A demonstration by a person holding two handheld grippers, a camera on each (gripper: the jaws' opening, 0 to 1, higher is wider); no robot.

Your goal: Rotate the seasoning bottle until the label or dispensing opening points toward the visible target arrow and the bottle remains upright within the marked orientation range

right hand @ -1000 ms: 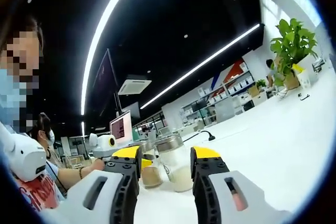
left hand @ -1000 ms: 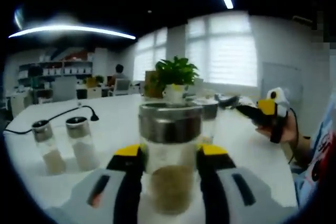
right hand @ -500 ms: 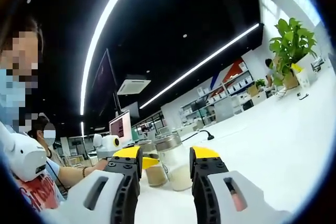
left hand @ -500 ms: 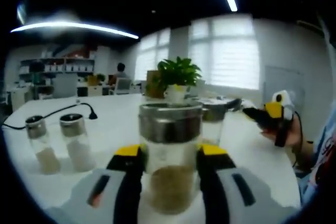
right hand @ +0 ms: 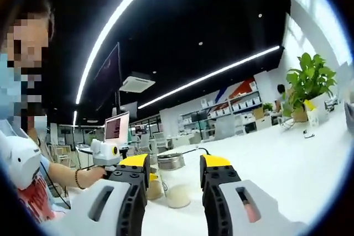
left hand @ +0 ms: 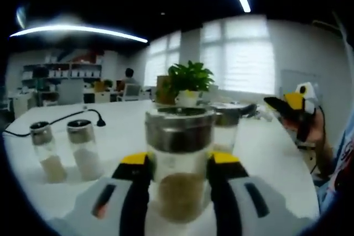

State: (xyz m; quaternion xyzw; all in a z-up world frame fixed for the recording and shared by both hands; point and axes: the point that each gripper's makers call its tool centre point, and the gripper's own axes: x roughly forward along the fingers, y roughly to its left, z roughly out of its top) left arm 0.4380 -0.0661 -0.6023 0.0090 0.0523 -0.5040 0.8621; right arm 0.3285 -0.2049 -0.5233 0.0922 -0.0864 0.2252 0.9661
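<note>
A glass seasoning bottle point(left hand: 180, 183) with a wide metal cap and brown powder at its bottom stands upright between my left gripper's yellow-tipped jaws. My left gripper point(left hand: 180, 160) is shut on it, just above the white table point(left hand: 121, 125). Off to the right, my right gripper point(left hand: 291, 105) is held up in a hand, apart from the bottle. In the right gripper view, my right gripper point(right hand: 174, 162) is open with nothing between its jaws. Beyond it stands a metal-lidded jar of white powder point(right hand: 176, 189). I see no label or arrow.
Two small shakers point(left hand: 42, 152) point(left hand: 83, 147) stand at the left of the table, with a black cable point(left hand: 66, 119) behind them. Another lidded jar point(left hand: 225, 124) stands just behind the held bottle. A potted plant point(left hand: 188, 81) sits at the far edge. A monitor point(right hand: 116, 128) stands far left.
My right gripper has risen and drawn back, so the jars look smaller and lower in its view. The left gripper still holds the bottle, and the shakers have barely shifted.
</note>
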